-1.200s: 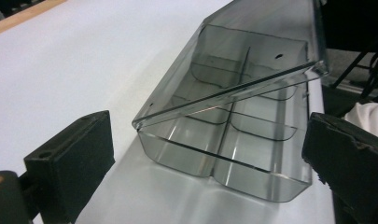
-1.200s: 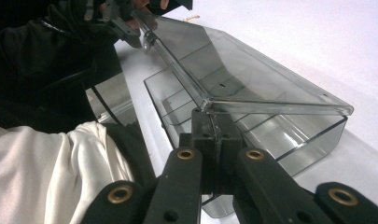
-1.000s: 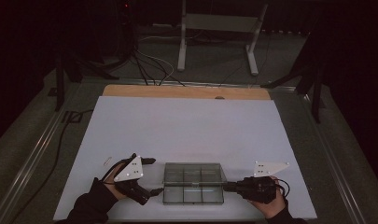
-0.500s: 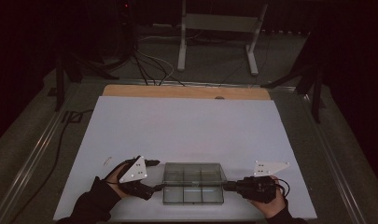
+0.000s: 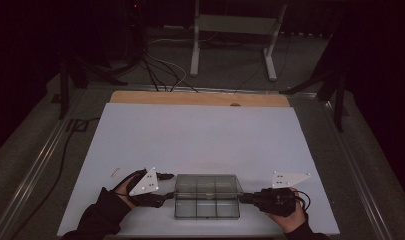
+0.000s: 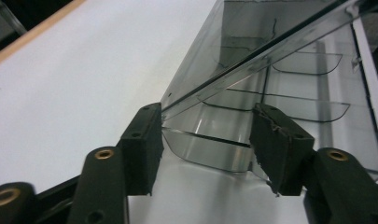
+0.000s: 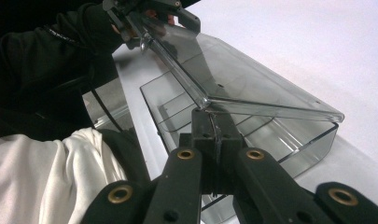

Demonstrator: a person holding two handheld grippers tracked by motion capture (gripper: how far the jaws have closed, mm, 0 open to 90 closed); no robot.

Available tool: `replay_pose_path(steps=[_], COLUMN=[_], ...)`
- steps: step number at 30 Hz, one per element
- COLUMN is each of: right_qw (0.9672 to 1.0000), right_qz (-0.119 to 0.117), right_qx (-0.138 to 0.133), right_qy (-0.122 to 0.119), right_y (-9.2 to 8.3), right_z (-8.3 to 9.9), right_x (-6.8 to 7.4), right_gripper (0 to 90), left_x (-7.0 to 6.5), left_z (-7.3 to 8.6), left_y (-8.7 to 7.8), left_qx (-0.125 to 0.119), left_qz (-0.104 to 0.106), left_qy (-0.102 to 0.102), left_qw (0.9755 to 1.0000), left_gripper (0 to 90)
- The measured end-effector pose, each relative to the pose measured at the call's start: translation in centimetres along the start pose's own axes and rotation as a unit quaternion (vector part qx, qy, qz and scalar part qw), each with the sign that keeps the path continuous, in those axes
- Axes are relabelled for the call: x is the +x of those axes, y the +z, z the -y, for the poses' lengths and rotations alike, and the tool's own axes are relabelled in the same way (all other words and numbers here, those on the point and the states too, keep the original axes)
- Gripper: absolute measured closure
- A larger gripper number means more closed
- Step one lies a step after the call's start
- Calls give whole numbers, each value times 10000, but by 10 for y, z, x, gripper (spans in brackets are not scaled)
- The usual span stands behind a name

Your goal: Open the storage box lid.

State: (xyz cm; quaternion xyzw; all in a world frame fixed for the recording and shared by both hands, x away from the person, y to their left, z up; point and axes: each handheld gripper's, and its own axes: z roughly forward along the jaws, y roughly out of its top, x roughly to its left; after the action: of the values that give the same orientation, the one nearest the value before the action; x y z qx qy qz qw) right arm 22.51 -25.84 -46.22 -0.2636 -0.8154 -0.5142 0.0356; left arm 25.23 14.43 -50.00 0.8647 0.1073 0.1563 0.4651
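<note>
Low in the middle of the high view, resting on the white counter (image 5: 200, 135): a clear plastic box (image 5: 207, 197) with inner dividers and a hinged lid (image 7: 252, 77), lid partly raised at an angle. At the box's left end, left claw (image 5: 166, 187), jaws half spread and just been closing, with the corner of the box and lid edge between them (image 6: 205, 140); pads near the plastic, not clearly pressing on it yet. At the box's right end, right claw (image 5: 245, 198), pressed together and pinching the thin edge of the plastic where lid meets box (image 7: 213, 122); which of the two layers exactly, hard to tell. Step in hand, by the look of it: getting a hold on both ends of the box, either to steady it or to work the lid. Next move, as a judgement: finishing the left pinch squarely on one layer, lid or wall, not both, then a gentle move so the thin plastic does not slip or bow. No brand, label or readable writing anywhere on the box or counter; a small dark mark (image 5: 115, 173) left of the left hand (image 5: 127, 187), too small to read.
</note>
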Motion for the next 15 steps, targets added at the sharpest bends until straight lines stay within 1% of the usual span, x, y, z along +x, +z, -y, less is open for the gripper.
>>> replay_pose_path(steps=[3,4,5,6,8,10,12,13,15], right_qw=[10000,10000,10000,10000,10000,10000,10000,10000,10000], right_qz=[-12,-18,-15,-17,-11,-9,-6,-12,-9], right_qx=[-7,-6,2,3,-4,-6,-1,-13,-9], right_qy=[15,12,8,9,3,0,-2,2,-3], right_y=[0,1,1,1,1,1,1,1,1], right_z=[0,0,0,0,-1,-1,-1,-1,-1], right_x=[0,0,0,0,0,0,0,0,0], right_gripper=[900,900,900,900,900,900,900,900,900], left_x=[2,3,4,4,5,4,3,3,3], left_z=[0,0,0,1,1,1,0,-1,-2], left_y=[0,0,0,1,1,1,2,2,2], left_qx=[-50,-71,-145,-224,-272,-360,-374,-379,-394], left_qz=[-45,-4,13,-29,-53,-60,-98,-125,-158], left_qy=[55,62,146,235,285,446,577,619,667], left_qw=[10000,10000,9998,9995,9992,9983,9976,9973,9969], left_gripper=[494,507,539,542,561,573,597,598,632])
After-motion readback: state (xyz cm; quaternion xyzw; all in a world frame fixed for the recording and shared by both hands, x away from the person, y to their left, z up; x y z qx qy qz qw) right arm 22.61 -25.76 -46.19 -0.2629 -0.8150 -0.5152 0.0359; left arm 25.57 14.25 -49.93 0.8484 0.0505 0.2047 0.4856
